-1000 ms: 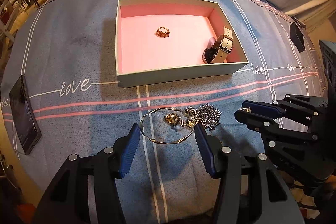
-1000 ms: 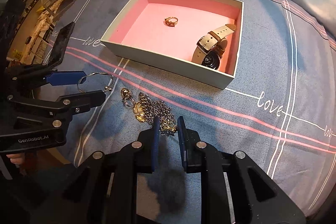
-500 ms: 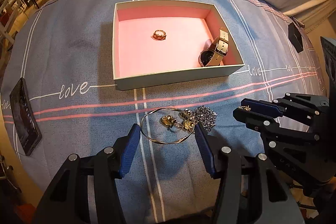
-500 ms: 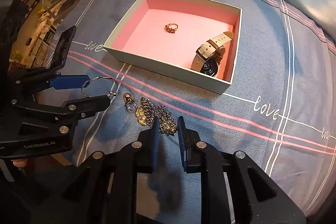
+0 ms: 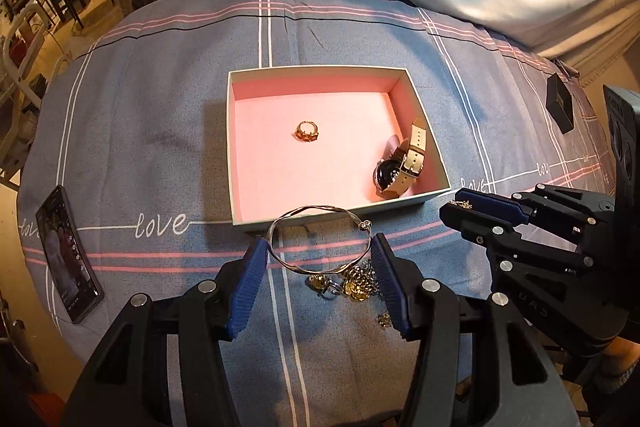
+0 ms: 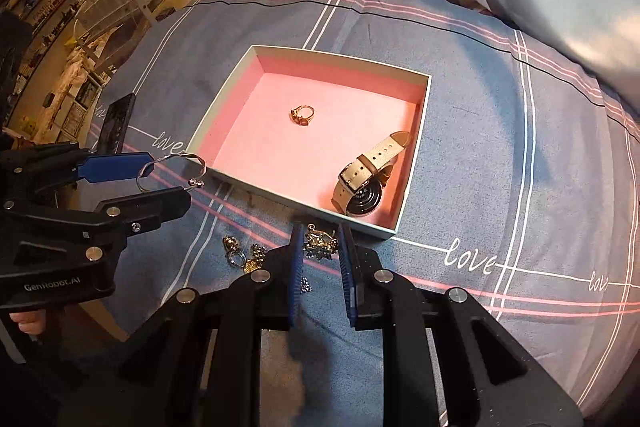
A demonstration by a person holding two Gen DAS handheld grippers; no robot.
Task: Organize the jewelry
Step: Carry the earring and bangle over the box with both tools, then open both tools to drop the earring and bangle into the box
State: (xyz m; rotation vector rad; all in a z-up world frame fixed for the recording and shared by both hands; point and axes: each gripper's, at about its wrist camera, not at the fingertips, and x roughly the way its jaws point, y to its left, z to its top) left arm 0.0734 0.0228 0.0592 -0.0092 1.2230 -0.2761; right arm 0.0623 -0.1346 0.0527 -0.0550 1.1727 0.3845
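A bed point(image 5: 160, 87) in grey-blue plaid bedding carries a pink-lined box point(image 5: 340, 217), which holds a watch point(image 5: 402, 167) at its near right and a ring point(image 5: 307, 131) near the middle. The left gripper point(image 5: 320, 271) spans a thin bangle point(image 5: 318, 243) across its width, raised just near of the box's near wall. The right gripper point(image 6: 320, 259) has narrow jaws around a small brooch-like piece point(image 6: 318, 241); whether it is pinched I cannot tell. Loose charms point(image 6: 240, 255) and chain lie on the bed below. The bangle, held only by its rim, could likely spring out or catch the box wall; dangling chain may snag.
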